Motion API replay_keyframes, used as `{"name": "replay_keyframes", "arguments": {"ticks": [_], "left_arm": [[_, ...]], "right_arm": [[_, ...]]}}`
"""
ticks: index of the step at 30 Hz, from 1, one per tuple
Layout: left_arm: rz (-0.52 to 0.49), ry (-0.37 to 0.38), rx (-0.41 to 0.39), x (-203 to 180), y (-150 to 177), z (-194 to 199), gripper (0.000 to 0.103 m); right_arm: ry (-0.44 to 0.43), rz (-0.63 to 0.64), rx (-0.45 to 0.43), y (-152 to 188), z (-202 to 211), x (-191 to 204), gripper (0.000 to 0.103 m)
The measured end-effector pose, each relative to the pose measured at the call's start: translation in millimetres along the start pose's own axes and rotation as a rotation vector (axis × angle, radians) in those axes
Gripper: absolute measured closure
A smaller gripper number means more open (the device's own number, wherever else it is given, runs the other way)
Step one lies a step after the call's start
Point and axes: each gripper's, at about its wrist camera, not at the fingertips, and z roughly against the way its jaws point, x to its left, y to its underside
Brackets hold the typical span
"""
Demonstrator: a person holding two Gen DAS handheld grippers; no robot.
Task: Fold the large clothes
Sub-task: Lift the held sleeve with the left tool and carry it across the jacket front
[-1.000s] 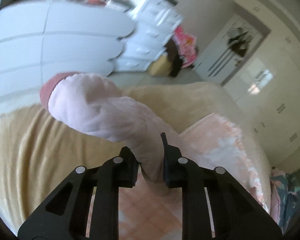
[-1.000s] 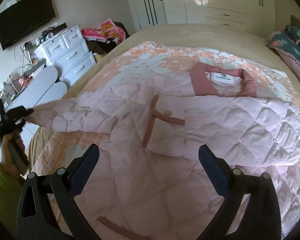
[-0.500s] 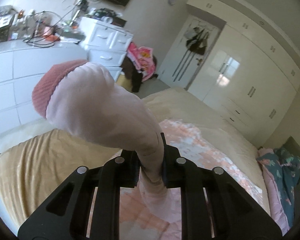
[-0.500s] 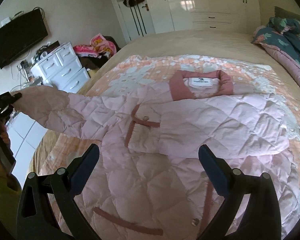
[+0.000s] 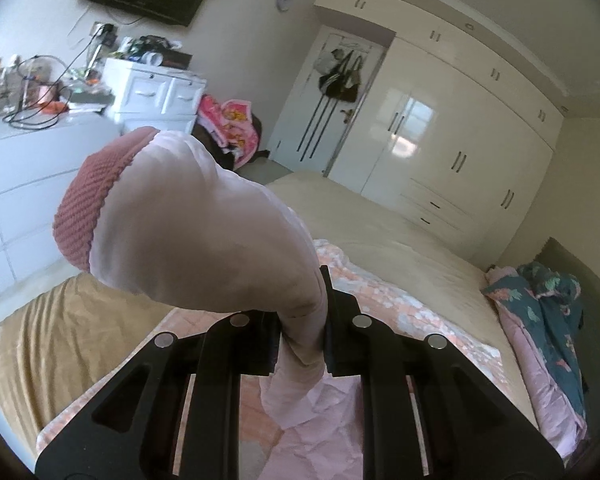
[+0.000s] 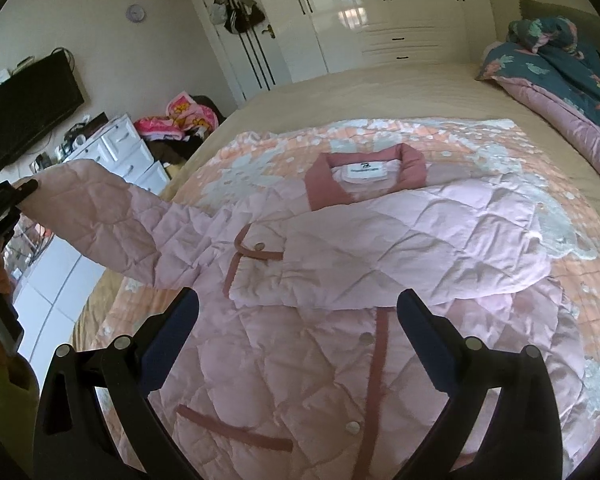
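Pink quilted jacket (image 6: 340,280) spread across the bed (image 6: 380,88), collar toward the far edge. Its sleeve (image 5: 204,232) is lifted off the bed's left edge, pinched tight in the left gripper (image 5: 302,316) jaws. Right gripper (image 6: 298,314) hovers above the jacket's middle, jaws wide apart, holding nothing.

Right gripper (image 6: 298,312) hangs wide open above the pink quilted jacket (image 6: 340,280).

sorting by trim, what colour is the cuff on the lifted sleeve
Dusty rose ribbed knit cuff on the pale pink sleeve; clearest in the left wrist view.
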Motion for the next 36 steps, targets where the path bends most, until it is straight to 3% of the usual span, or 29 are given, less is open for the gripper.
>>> {"name": "replay_keyframes", "arguments": {"ticks": [12,36], "left_arm": [[-0.084,0.064,0.005,-60.4,8.9,4.4,0.094],[-0.268,0.168,0.088,-184.1,63.5,-14.7,0.094]], "right_arm": [[0.014,-0.099,-0.063,2.1,29.2,-45.2,0.004],[0.027,-0.246,-0.117,8.6,65.3,-137.3,0.004]]}}
